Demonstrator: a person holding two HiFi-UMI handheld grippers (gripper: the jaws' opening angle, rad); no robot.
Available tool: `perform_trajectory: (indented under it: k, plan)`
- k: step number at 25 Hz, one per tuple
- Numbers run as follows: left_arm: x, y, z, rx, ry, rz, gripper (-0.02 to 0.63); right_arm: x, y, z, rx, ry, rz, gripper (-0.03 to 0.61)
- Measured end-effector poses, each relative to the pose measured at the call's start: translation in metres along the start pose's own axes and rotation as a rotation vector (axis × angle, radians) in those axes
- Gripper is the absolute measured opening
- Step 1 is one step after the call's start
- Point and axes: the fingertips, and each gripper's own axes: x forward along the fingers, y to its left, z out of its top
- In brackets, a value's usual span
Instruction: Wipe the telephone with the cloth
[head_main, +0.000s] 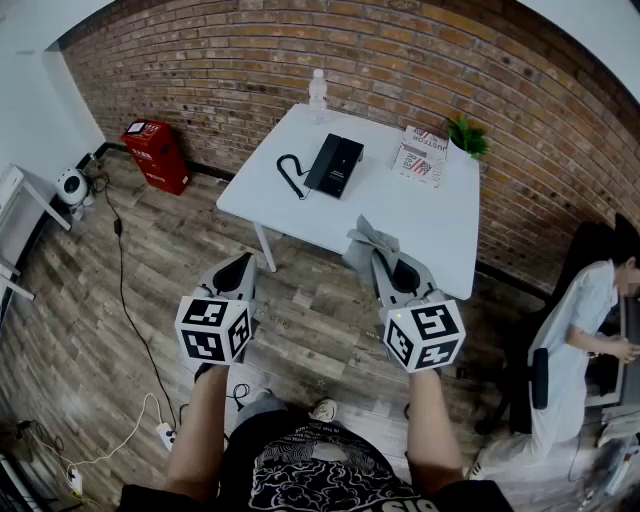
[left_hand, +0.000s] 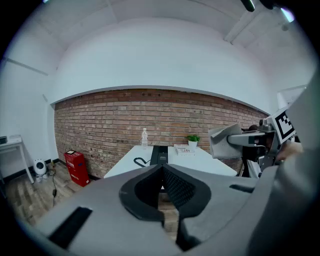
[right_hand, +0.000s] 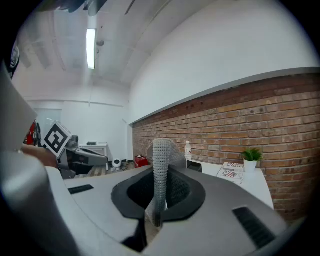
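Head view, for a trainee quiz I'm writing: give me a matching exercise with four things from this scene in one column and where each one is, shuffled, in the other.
Things:
1. telephone
2. water bottle
3. cloth
4. red box

Places:
A. on the floor by the brick wall
B. pinched in the right gripper
C. lying flat near the middle of the table
D. standing at the table's far edge

Pairs: 1-C, 2-D, 3-B, 4-A
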Motion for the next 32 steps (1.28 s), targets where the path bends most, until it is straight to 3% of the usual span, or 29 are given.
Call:
perform_trajectory:
  k: [14, 26, 32]
  plan:
    - [0.057, 0.029, 0.001, -0.006, 0.017, -0.021, 0.005, 0.062, -0.023, -0.011, 0.027, 0.027, -0.003, 0.011]
    - [0.175, 0.122, 0.032, -0.005, 0.044, -0.141, 0.005, 0.193, -0.046, 0.002, 0.054, 0.079, -0.106, 0.011]
    - [0.227, 0.153, 0.045, 0.002, 0.064, -0.238, 0.006, 0.241, -0.058, 0.007, 0.079, 0.111, -0.186, 0.011]
